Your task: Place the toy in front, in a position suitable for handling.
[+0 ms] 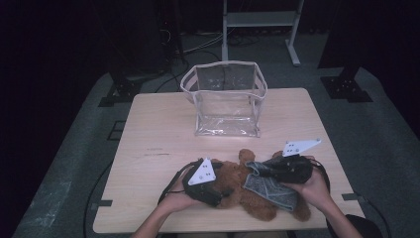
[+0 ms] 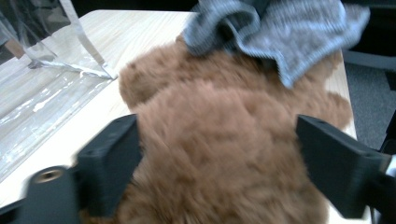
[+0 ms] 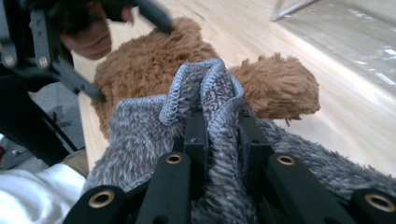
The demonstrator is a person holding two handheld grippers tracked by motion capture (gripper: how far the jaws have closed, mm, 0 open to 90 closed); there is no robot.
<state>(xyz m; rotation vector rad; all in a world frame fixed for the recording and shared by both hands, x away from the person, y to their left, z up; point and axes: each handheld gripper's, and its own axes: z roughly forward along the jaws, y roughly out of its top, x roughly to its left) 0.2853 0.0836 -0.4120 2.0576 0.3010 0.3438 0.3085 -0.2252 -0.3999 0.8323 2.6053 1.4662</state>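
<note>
Right gripper view shows right gripper (image 3: pixel 217 126) pinching grey cloth (image 3: pixel 140 140) between closed fingers; left gripper view shows left gripper (image 2: pixel 217 158) fingers spread, straddling brown teddy bear (image 2: pixel 210 140).

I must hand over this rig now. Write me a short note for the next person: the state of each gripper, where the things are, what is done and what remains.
Right gripper: shut on the grey knitted cloth, pinching a fold of its stitched edge.
Left gripper: open, jaws standing either side of the brown teddy bear, not closed on it.
The bear lies near the table's front edge with the cloth draped over it.
The clear bag stands open behind, with nothing in it.
Done: cloth gripped. Left, probably: work the cloth on or off the bear; perhaps bag it.
</note>
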